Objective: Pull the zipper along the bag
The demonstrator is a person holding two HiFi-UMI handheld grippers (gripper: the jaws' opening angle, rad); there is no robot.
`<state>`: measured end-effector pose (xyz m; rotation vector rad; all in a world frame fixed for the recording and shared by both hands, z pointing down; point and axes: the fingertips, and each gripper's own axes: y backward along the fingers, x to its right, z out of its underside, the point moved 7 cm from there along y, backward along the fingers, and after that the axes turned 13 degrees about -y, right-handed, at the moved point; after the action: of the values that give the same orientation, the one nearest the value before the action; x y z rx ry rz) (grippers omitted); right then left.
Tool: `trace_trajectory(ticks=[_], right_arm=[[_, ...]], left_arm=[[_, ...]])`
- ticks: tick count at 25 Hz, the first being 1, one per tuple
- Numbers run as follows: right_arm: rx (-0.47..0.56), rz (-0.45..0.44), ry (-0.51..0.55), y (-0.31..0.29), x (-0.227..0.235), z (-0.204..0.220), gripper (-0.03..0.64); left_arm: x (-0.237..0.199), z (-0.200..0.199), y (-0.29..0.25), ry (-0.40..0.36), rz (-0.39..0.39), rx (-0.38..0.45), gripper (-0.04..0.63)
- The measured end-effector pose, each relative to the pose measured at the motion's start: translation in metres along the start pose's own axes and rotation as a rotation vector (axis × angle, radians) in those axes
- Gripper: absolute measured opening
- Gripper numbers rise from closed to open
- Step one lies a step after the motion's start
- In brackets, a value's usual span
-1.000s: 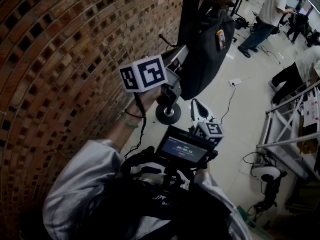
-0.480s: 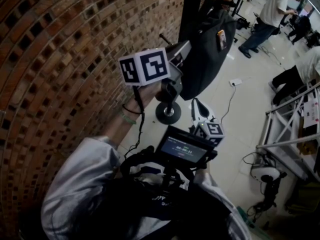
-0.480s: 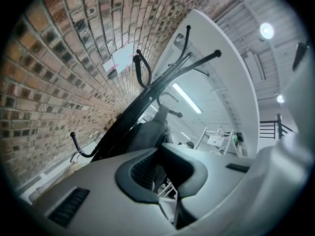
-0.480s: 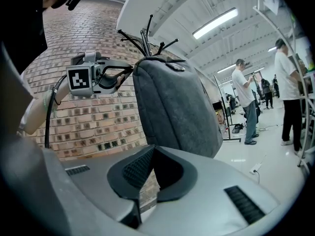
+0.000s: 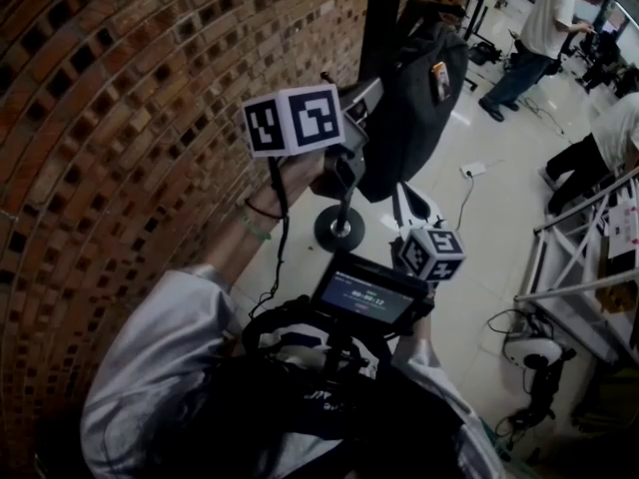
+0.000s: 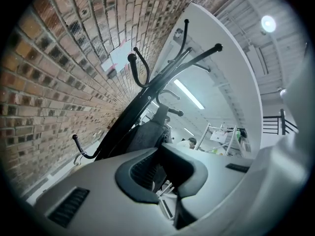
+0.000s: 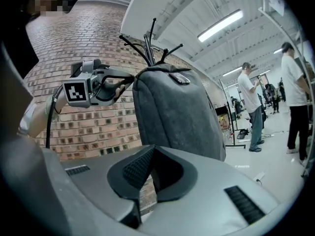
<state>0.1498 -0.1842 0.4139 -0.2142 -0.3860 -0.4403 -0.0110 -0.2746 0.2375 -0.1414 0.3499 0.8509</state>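
A dark grey backpack (image 5: 409, 98) (image 7: 172, 117) hangs from a black coat stand (image 5: 339, 230) next to the brick wall. My left gripper (image 5: 367, 93) (image 7: 130, 77) is held level at the bag's left side, and its jaws (image 6: 160, 150) are shut on the edge of the fabric there. The bag (image 6: 145, 136) fills the space just past their tips. My right gripper (image 5: 404, 193) (image 7: 153, 149) is lower, below and in front of the bag, shut with nothing in it and apart from the fabric. I cannot make out the zipper pull in any view.
The brick wall (image 5: 120, 118) runs close along the left. The stand's hooks (image 7: 150, 48) stick out above the bag. A cable and plug (image 5: 469, 168) lie on the pale floor. People (image 5: 539, 28) and a metal rack (image 5: 574, 257) are at the right.
My right gripper has risen toward the bag's lower part. The left gripper has stayed at the bag's side, with only a slight roll.
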Motion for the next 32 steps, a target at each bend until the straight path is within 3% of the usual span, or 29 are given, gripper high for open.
trace_trajectory(ticks=[7, 22, 32], right_arm=[[0.0, -0.062, 0.076, -0.008, -0.022, -0.053, -0.003], [0.013, -0.161, 0.211, -0.017, -0.061, -0.106, -0.002], [-0.01, -0.185, 0.2, -0.024, -0.075, -0.1, -0.002]], left_arm=[[0.002, -0.009, -0.004, -0.016, -0.011, -0.027, 0.023], [0.002, -0.024, -0.013, -0.034, -0.01, -0.05, 0.023], [0.005, -0.03, -0.016, -0.063, -0.019, -0.066, 0.023]])
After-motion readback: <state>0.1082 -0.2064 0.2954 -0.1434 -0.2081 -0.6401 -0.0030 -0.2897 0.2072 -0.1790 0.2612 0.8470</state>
